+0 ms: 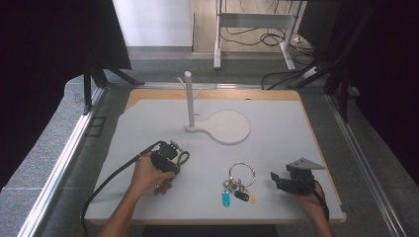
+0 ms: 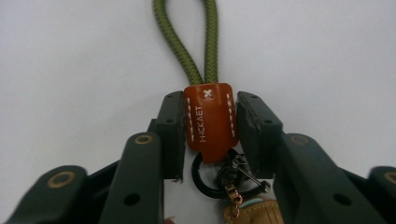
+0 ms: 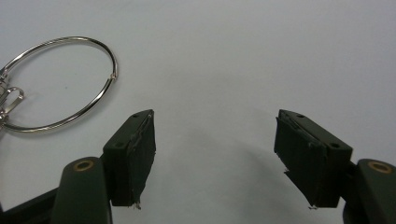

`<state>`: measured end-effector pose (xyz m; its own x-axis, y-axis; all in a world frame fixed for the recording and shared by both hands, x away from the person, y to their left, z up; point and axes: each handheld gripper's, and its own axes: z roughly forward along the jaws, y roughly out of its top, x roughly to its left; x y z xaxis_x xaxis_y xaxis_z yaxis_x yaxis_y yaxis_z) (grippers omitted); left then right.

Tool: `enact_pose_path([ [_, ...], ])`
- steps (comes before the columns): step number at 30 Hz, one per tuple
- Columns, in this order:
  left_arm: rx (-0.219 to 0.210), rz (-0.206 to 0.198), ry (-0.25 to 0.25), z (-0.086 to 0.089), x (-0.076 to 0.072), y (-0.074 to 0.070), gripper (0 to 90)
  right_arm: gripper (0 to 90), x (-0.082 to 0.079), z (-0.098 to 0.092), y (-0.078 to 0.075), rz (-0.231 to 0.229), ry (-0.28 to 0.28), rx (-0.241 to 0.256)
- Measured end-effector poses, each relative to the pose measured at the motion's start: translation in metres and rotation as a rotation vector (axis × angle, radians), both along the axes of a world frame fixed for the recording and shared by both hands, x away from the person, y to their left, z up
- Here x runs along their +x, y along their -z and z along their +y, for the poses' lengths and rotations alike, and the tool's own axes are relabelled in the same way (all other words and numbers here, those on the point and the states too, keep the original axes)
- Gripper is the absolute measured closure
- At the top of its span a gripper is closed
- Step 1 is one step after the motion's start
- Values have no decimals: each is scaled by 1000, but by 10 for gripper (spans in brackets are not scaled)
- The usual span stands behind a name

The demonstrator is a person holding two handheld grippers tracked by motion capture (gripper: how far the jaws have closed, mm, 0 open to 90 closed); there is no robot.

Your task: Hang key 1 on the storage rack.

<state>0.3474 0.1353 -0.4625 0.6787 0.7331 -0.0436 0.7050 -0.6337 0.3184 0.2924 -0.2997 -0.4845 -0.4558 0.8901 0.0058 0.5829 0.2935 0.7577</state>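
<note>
My left gripper (image 2: 208, 122) is shut on the orange leather tab (image 2: 210, 120) of a keychain. Its green cord loop (image 2: 189, 37) runs out past the jaws over the white mat, and a black ring with a small brass clasp (image 2: 219, 175) hangs behind the tab. From above, the left gripper (image 1: 170, 157) sits at the mat's left with the green loop (image 1: 184, 158) beside it. My right gripper (image 3: 212, 154) stands open and empty, at the mat's right front (image 1: 279, 180). A large silver key ring (image 3: 58, 84) lies to its left, carrying keys and a blue tag (image 1: 226, 198).
A white stand with an upright post (image 1: 189, 98) and a round base (image 1: 227, 127) sits at the mat's far middle. The white mat (image 1: 276, 133) covers a wooden table. Black curtains hang on both sides, and cables lie on the floor beyond.
</note>
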Motion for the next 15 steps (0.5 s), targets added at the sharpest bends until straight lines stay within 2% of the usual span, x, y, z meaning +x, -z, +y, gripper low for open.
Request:
enact_pose_path([
  [7, -21, -14, 6, 2, -2, 0, 670, 295, 0, -2, -1, -2, 6, 4],
  [8, -36, -23, 7, 3, -2, -2, 670, 295, 0, -2, -1, -2, 6, 4],
  [9, -61, -43, 3, 5, -3, -8, 671, 296, -1, -2, -2, -2, 6, 16],
  [10, -61, -43, 3, 5, -3, -8, 671, 296, -1, -3, -3, -4, 4, 20],
  [13, -136, -71, 3, 16, -6, -27, 671, 296, -1, -3, -4, -8, 5, 27],
  [14, -136, -71, 3, 16, -6, -27, 671, 296, -1, -3, -4, -8, 5, 27],
  [15, -148, -80, 2, 20, -7, -35, 671, 296, -1, -3, -4, -9, 5, 28],
])
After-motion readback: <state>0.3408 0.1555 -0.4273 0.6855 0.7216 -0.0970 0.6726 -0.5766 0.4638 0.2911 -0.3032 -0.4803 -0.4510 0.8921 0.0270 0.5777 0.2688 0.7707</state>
